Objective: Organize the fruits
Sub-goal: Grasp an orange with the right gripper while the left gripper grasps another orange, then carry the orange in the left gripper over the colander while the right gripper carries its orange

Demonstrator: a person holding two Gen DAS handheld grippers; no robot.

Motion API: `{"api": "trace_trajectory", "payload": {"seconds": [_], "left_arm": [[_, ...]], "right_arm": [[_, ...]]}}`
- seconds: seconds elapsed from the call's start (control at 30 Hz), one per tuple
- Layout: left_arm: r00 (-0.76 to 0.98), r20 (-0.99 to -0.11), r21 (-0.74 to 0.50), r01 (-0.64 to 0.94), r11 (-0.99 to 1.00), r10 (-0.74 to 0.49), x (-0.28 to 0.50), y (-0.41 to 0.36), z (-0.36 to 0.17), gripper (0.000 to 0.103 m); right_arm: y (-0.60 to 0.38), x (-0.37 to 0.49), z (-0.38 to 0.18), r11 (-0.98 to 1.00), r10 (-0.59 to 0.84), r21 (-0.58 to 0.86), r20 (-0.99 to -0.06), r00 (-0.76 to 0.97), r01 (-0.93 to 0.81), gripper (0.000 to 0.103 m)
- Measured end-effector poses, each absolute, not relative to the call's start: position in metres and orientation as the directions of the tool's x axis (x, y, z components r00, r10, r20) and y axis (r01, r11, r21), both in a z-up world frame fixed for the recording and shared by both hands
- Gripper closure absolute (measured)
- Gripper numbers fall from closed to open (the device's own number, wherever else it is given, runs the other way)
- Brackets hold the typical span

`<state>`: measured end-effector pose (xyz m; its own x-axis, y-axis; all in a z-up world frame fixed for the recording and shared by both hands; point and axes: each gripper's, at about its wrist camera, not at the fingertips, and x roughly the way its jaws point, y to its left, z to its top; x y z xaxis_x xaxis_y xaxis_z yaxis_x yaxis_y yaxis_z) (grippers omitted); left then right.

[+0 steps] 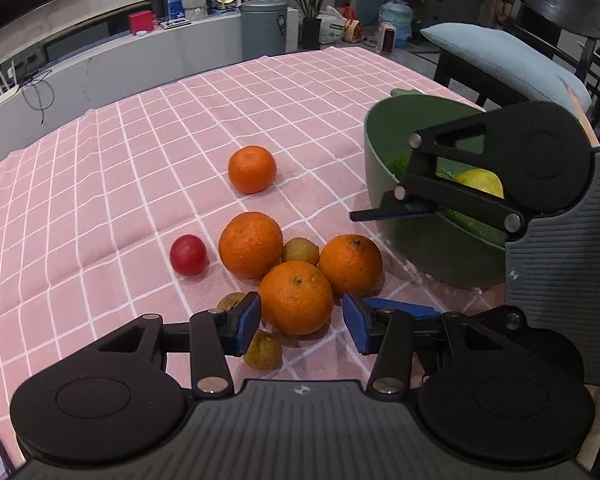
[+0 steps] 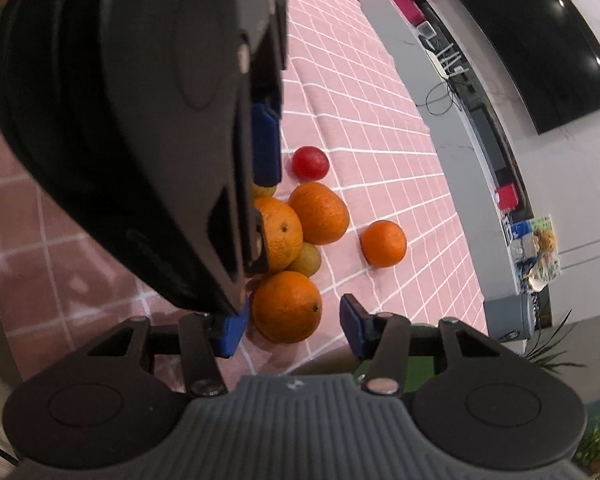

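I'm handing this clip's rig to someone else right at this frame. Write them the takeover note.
Left gripper: open, straddling the nearest orange, not yet closed.
Right gripper: open, empty, lined up on another orange beside the green bowl.
Done: a yellow-green fruit already lies in the bowl.
Left on the pink checked cloth: four oranges, including a lone one farther back, a red fruit, and a few small greenish fruits among the cluster.
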<state>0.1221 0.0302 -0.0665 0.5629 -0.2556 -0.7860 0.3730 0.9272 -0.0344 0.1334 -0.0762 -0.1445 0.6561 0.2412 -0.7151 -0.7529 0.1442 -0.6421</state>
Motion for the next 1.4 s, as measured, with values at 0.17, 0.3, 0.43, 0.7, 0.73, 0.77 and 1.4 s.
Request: {"api": "trace_trajectory", "payload": {"seconds": [0.17, 0.3, 0.43, 0.7, 0.73, 0.77, 1.4], "left_arm": [[0.565, -0.787, -0.008, 0.392, 0.920, -0.247, 0.126, 0.027, -0.071, 0.045], [0.556, -0.795, 0.011, 0.411, 0.911, -0.242, 0.128, 0.025, -0.073, 0.043], [0.554, -0.800, 0.061, 0.458, 0.887, -0.230, 0.126, 0.019, -0.076, 0.039], [0.557, -0.801, 0.067, 0.451, 0.890, -0.221, 0.131, 0.014, -0.076, 0.046], [0.565, -0.796, 0.071, 0.447, 0.892, -0.219, 0.130, 0.014, -0.076, 0.052], [0.575, -0.790, 0.079, 0.441, 0.894, -0.214, 0.129, 0.014, -0.076, 0.053], [0.664, -0.714, -0.032, 0.283, 0.959, -0.220, 0.108, 0.025, -0.044, 0.055]], "right_arm": [[-0.077, 0.132, -0.144, 0.122, 0.243, -0.652, -0.711, 0.659, -0.748, 0.057], [-0.076, 0.128, -0.147, 0.078, 0.232, -0.647, -0.728, 0.645, -0.758, 0.063], [-0.077, 0.120, -0.152, 0.018, 0.222, -0.665, -0.726, 0.651, -0.747, 0.064], [-0.075, 0.119, -0.149, 0.049, 0.229, -0.660, -0.723, 0.652, -0.749, 0.066], [-0.071, 0.117, -0.150, 0.051, 0.231, -0.662, -0.721, 0.654, -0.748, 0.066], [-0.072, 0.115, -0.151, 0.051, 0.234, -0.667, -0.715, 0.658, -0.743, 0.067], [-0.088, 0.071, -0.122, 0.161, 0.323, -0.702, -0.627, 0.709, -0.694, 0.068]]}}
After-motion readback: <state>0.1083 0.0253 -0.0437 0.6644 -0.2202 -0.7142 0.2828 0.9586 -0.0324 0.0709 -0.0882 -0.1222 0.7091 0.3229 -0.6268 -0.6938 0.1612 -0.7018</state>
